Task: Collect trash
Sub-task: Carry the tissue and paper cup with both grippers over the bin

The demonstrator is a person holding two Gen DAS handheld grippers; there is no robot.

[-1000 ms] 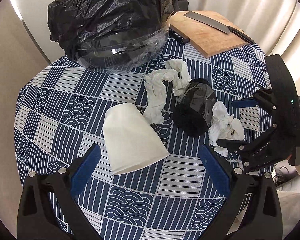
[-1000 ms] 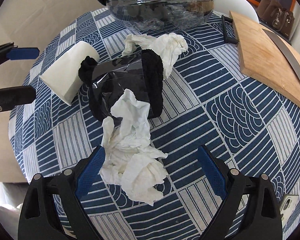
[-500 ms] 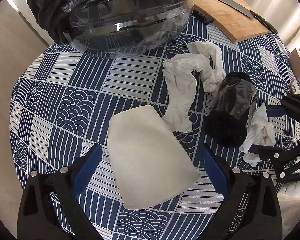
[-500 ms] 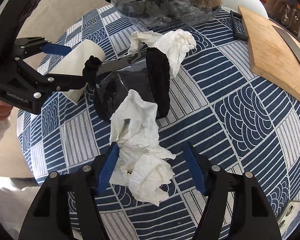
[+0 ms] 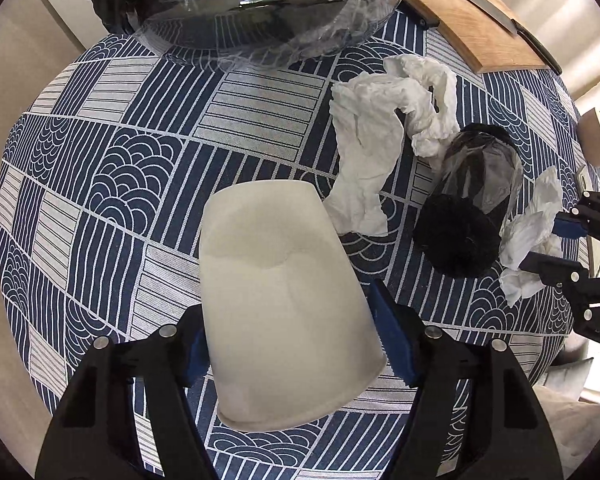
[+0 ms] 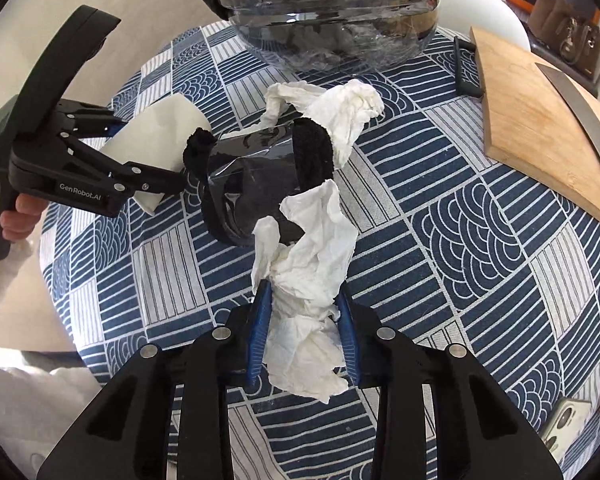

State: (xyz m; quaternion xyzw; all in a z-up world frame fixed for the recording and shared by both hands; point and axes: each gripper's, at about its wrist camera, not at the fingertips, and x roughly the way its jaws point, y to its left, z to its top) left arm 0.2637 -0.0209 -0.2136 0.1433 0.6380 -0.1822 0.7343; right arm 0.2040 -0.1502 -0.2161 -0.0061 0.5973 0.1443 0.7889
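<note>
left gripper [image 5: 292,344] closed around white paper cup [image 5: 284,312] lying on worktop [image 5: 100,184] | right gripper [image 6: 304,332] pinching crumpled tissue [image 6: 308,280] | lift both gently, avoid crushing, carry to lined bin [image 6: 324,16] behind

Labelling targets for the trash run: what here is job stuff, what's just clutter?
Job:
cup, in left tongs
tissue, in right tongs
long tissue
black bundle
bin

Clutter:
board
knife
phone
</note>
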